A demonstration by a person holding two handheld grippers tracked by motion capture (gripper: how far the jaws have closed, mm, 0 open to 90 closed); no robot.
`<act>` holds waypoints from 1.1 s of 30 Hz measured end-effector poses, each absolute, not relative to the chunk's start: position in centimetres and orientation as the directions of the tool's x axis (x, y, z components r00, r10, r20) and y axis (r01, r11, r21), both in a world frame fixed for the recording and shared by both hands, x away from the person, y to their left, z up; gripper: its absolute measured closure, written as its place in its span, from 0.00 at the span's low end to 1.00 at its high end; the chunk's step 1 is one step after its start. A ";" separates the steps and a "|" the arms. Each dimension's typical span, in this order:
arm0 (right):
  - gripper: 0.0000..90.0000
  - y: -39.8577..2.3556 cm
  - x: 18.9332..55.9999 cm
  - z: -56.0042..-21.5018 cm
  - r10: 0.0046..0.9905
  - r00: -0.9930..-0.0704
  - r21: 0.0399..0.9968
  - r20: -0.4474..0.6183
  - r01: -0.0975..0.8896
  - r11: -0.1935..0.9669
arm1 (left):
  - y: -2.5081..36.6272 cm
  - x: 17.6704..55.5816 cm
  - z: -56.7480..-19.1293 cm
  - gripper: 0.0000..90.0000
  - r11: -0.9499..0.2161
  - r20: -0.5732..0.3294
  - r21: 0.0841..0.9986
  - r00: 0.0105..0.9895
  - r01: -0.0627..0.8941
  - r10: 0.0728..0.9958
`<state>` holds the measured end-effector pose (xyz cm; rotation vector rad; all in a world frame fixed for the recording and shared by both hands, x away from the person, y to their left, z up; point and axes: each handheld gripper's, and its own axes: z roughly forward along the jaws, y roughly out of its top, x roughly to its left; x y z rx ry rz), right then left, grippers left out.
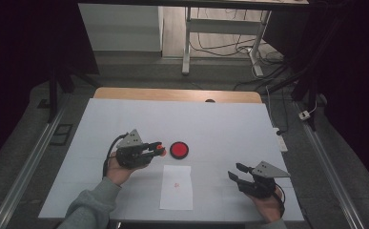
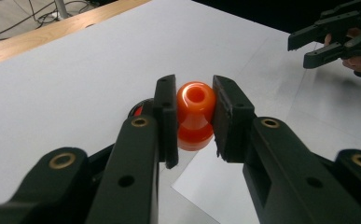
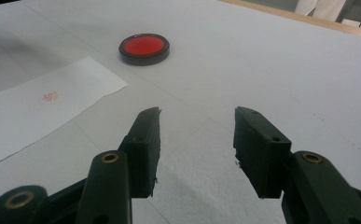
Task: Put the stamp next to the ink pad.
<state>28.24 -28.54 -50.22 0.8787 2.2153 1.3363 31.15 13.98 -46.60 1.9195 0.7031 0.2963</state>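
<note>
1. In the high view, a white-topped bench point(image 1: 220, 119) fills the middle of the frame, and a person's forearms enter from the bottom edge.
2. The left tongs point(image 1: 159, 149), left of centre in that view, are clamped on a small orange stamp point(image 1: 160, 149), held just beside a round red ink pad point(image 1: 179, 150) near the centre.
3. The left gripper view brings the stamp point(image 2: 195, 116) close at the centre of the frame: a glossy orange knob with a hole in its top, pressed on both sides by the black pads of the left tongs point(image 2: 194, 119). A sliver of the ink pad point(image 2: 138, 109) peeks out behind the left pad.
4. A sheet of white paper point(image 1: 176, 187) with a faint red mark lies below the ink pad in the high view.
5. The right tongs point(image 1: 236, 171), at the lower right of the high view, are partly open and hold nothing.
6. The right gripper view shows its tongs point(image 3: 197, 140) parted over bare bench, with the ink pad point(image 3: 144, 48) at upper left and the paper point(image 3: 43, 109) at left.
</note>
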 end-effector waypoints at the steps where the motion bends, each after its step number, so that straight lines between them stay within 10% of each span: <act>1: 0.56 -28.5 28.2 -50.2 0.695 -0.719 0.888 -0.021 0.306 0.344 | 14.0 31.2 -46.6 0.80 -0.306 -0.100 0.889 0.797 0.340 0.595; 33: 0.55 -28.4 28.5 -50.5 0.696 -0.718 0.884 -0.029 0.306 0.353 | 12.8 35.0 -52.6 0.80 -0.428 -0.087 0.762 0.732 0.486 0.676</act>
